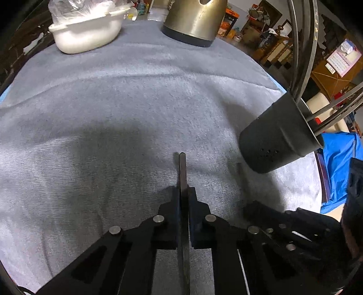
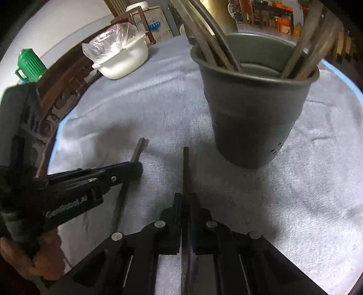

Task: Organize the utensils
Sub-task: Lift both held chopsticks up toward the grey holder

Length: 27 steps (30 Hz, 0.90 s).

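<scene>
L to R. Far L, off the table: green plastic jug w/ lid (image 2: 28, 64), beyond a dark carved wooden chair back (image 2: 68, 84). On the round table, covered w/ grey-blue terry cloth (image 1: 127, 109): white plastic tub holding a clear plastic bag (image 1: 87, 31) at the far L edge; brass-coloured metal kettle on a black base (image 1: 195, 20) at the far centre, well apart from the tub. Left gripper (image 1: 184, 192): black two-finger unit, jaws narrow, clamped on a thin dark flat metal utensil handle (image 1: 182, 168), which sticks forward past the fingertips above the cloth; business end not visible, so utensil type cannot be told. In the right wrist view the same left gripper (image 2: 133, 166) enters from the L, gripped by a bare hand (image 2: 34, 254), its utensil handle (image 2: 138, 149) angled up and to the R. Right gripper (image 2: 186, 199): jaws likewise narrow, closed on a second thin dark metal utensil handle (image 2: 186, 168) pointing forward toward the holder; its working end also out of view. The two held handles lie near each other, not touching. R of centre: dark grey round metal utensil holder w/ small perforations near its base (image 2: 254, 109), upright on the cloth, near the R gripper's handle tip but apart from it. Inside it, several long dark metal utensil handles (image 2: 213, 38) lean against the rim, one group at the L side, another (image 2: 306, 54) at the R. Behind, to the R: cluttered room, blurred.
</scene>
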Motion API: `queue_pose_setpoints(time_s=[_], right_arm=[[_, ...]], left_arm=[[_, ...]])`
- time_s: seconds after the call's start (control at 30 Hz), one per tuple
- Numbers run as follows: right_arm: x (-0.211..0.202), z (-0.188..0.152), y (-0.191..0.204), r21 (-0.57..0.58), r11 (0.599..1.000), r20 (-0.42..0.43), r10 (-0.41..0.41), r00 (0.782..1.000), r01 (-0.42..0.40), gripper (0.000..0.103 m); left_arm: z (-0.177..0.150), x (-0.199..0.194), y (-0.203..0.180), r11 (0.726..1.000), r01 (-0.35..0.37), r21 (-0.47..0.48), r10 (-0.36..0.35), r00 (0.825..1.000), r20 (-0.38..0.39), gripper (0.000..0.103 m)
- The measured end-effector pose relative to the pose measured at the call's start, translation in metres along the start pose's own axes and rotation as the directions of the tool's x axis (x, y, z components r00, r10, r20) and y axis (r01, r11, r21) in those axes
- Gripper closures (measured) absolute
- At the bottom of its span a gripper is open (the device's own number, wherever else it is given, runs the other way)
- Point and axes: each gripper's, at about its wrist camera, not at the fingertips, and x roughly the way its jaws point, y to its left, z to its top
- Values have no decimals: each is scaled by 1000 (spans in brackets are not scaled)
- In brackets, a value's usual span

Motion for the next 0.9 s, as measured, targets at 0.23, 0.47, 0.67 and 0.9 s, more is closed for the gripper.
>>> queue_pose_setpoints(time_s=[0.23, 0.47, 0.67, 0.9], right_arm=[[-40, 1, -5, -4, 996, 102, 92, 991, -92, 97], [-86, 1, -1, -41, 989, 223, 146, 964, -141, 97], [-124, 1, 6, -72, 985, 327, 171, 929, -156, 97], [-163, -5, 7, -93, 984, 433, 180, 883, -155, 97]], left_arm=[[-8, -45, -3, 1000, 18, -5, -17, 995, 97, 97], [-12, -111, -14, 999, 47, 22, -51, 966, 255, 97], [-15, -152, -24, 998, 52, 41, -63, 933, 354, 97], [-15, -180, -37, 997, 51, 61, -72, 897, 435, 97]])
